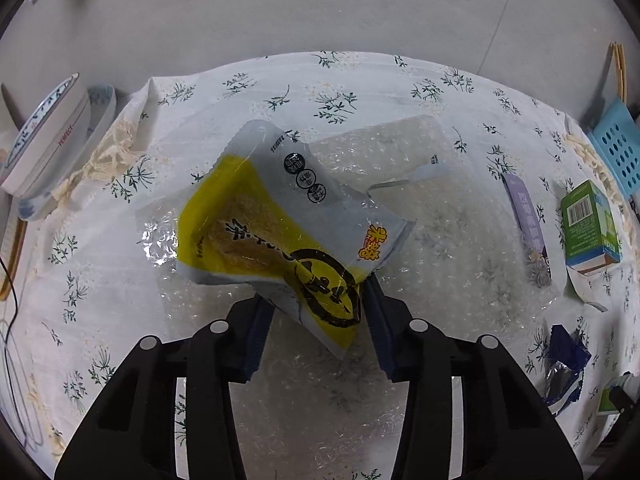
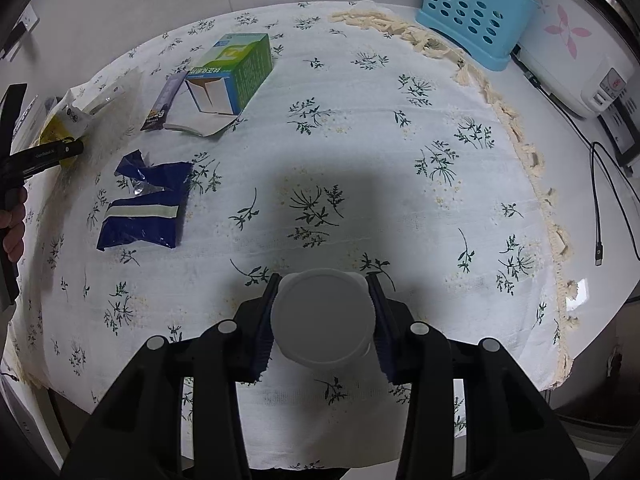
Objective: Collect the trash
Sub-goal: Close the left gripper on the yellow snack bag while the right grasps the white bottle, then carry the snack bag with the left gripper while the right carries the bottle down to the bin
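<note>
My left gripper (image 1: pixel 316 312) is shut on the lower corner of a yellow and grey snack wrapper (image 1: pixel 280 224), which tilts up over a sheet of clear bubble wrap (image 1: pixel 432 216) on the floral tablecloth (image 1: pixel 280 92). The right wrist view shows that wrapper (image 2: pixel 56 128) at the far left edge beside a person's hand (image 2: pixel 14 220). My right gripper (image 2: pixel 323 312) is shut on a white round lidded cup (image 2: pixel 324 320), both pads against its sides, low over the cloth. Other trash lies on the cloth: a torn dark blue wrapper (image 2: pixel 146 208), a purple sachet (image 2: pixel 166 100) and an opened green carton (image 2: pixel 236 68).
A light blue perforated basket (image 2: pixel 476 16) and a white rice cooker (image 2: pixel 576 52) stand at the back right off the cloth, with a black cable (image 2: pixel 596 208) beside them. Stacked bowls (image 1: pixel 48 136) sit at the far left. The cloth's fringed edge (image 2: pixel 556 236) runs along the right.
</note>
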Demonstrator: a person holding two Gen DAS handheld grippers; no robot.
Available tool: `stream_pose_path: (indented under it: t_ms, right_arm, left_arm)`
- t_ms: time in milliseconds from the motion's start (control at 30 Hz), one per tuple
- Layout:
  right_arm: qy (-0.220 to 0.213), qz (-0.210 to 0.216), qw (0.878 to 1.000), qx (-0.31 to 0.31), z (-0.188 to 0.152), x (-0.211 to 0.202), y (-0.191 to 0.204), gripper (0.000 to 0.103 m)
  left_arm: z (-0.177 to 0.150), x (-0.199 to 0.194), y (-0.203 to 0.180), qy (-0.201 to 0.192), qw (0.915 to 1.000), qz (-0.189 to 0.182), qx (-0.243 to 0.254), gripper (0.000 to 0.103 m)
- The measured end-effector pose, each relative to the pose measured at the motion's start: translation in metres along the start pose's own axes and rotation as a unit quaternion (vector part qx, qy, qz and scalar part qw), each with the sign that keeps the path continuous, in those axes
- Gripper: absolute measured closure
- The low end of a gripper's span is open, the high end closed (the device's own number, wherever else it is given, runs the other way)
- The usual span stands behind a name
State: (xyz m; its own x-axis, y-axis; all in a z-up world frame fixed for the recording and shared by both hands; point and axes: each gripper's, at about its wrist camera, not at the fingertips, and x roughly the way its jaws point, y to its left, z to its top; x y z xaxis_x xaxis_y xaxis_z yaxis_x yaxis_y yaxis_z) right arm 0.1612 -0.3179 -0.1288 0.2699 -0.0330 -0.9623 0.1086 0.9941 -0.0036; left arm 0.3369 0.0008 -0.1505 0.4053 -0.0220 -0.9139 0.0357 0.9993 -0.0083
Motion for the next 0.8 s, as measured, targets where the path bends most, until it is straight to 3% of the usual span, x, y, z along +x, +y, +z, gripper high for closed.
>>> stream_pose_path:
  t_ms: [233, 800]
  right_arm:
    - [-0.002, -0.001, 1.0, -0.001, 0.0, 0.0, 0.001, 0.064]
    - [-0.018, 0.01, 1.0, 0.0, -0.001, -0.012, 0.002, 0.064]
  left_arm:
    - [-0.006, -0.002, 0.007, 0.002, 1.0, -0.002, -0.002, 0.067]
    - [-0.025, -0.038, 0.011, -0.018, 0.9996, -0.013, -0.016, 0.068]
